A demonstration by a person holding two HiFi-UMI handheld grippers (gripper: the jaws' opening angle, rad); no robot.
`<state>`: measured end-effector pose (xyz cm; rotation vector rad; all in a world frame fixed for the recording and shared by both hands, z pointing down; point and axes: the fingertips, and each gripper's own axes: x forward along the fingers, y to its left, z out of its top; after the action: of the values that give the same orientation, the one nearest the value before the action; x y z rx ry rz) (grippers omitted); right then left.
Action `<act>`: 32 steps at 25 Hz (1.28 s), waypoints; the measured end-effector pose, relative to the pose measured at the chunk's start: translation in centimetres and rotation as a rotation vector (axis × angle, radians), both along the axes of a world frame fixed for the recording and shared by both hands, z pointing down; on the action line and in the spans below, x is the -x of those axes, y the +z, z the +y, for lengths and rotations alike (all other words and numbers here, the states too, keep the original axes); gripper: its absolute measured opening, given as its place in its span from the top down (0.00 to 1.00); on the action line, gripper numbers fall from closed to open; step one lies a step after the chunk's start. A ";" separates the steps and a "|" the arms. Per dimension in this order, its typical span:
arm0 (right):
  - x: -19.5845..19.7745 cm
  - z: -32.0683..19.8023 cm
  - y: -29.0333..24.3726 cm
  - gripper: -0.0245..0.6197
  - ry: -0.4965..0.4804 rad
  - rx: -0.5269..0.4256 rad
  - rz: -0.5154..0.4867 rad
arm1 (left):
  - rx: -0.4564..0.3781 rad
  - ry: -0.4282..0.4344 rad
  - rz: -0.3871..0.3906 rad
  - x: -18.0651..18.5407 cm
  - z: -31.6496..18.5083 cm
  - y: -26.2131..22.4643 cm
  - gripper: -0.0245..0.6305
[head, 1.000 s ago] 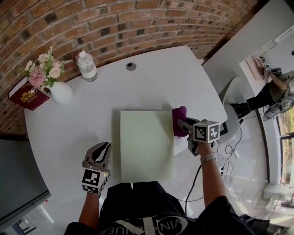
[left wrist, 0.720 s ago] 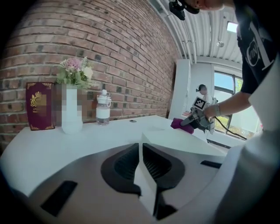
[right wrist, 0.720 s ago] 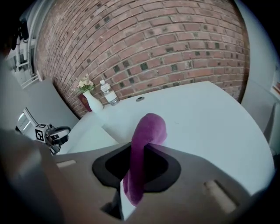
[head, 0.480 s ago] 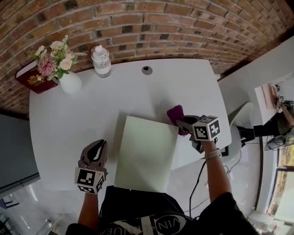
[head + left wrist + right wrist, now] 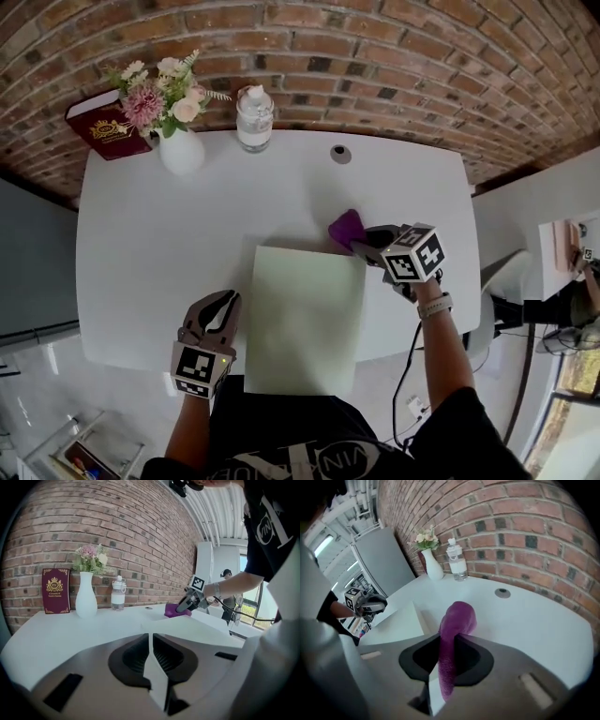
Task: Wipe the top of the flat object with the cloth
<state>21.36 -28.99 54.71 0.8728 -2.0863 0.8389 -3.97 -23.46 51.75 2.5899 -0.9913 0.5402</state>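
1. A second ago the purple cloth (image 5: 345,227) sat against the right edge of the flat object (image 5: 305,323). Now it sits at the far right corner of that pale green sheet, just past its far edge.
2. The right gripper (image 5: 367,246) has travelled with the cloth, away from the person along the sheet's right side, and has rolled at the wrist on the way. Its marker cube now shows a tilted face.
3. The left gripper (image 5: 225,305) has barely shifted and stays on the white table (image 5: 141,244) just beside the sheet's near left edge.
4. The flat object lies where it was, flat on the table in front of the person, its near edge at the table's edge.
5. The right forearm reaches forward from the lower right, and its gripper slants down towards the far corner. The jaws are clamped on the cloth. A purple strip runs up between them and its bunched end droops ahead onto the tabletop beside the sheet's corner.
6. The left gripper points forward and slightly down, with its jaws pressed together and nothing between them.
7. A vase of flowers (image 5: 181,150), a bottle (image 5: 254,117) and a red book (image 5: 105,124) stand along the brick wall, well apart from the work.
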 end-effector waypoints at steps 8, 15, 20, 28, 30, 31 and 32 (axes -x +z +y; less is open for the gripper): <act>5.9 -3.0 -0.6 0.86 -0.250 -0.036 0.029 | -0.003 -0.069 0.021 1.7 -0.4 -0.2 0.92; 13.5 -4.9 -0.5 0.86 -0.308 0.045 -0.125 | -0.007 -0.115 0.028 3.5 -1.0 -0.7 0.92; 19.3 -6.4 -1.0 0.86 -0.388 0.035 -0.178 | -0.013 -0.144 0.035 4.7 -1.0 -0.8 0.92; 27.0 -7.4 -1.6 0.86 -0.580 -0.137 -0.077 | -0.028 -0.215 0.037 7.1 -0.6 -1.1 0.92; 28.5 -6.7 -1.5 0.86 -0.615 -0.145 -0.059 | -0.030 -0.233 0.036 7.8 -0.5 -1.1 0.92; 29.1 -6.1 -1.3 0.86 -0.629 -0.133 -0.051 | -0.031 -0.241 0.035 8.1 -0.5 -1.2 0.92; 29.5 -5.4 -1.0 0.86 -0.640 -0.116 -0.039 | -0.033 -0.248 0.034 8.4 -0.5 -1.2 0.92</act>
<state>-8.16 -34.42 53.76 0.2024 -2.2633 0.3941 -12.39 -23.93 50.56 2.4451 -1.2954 0.4173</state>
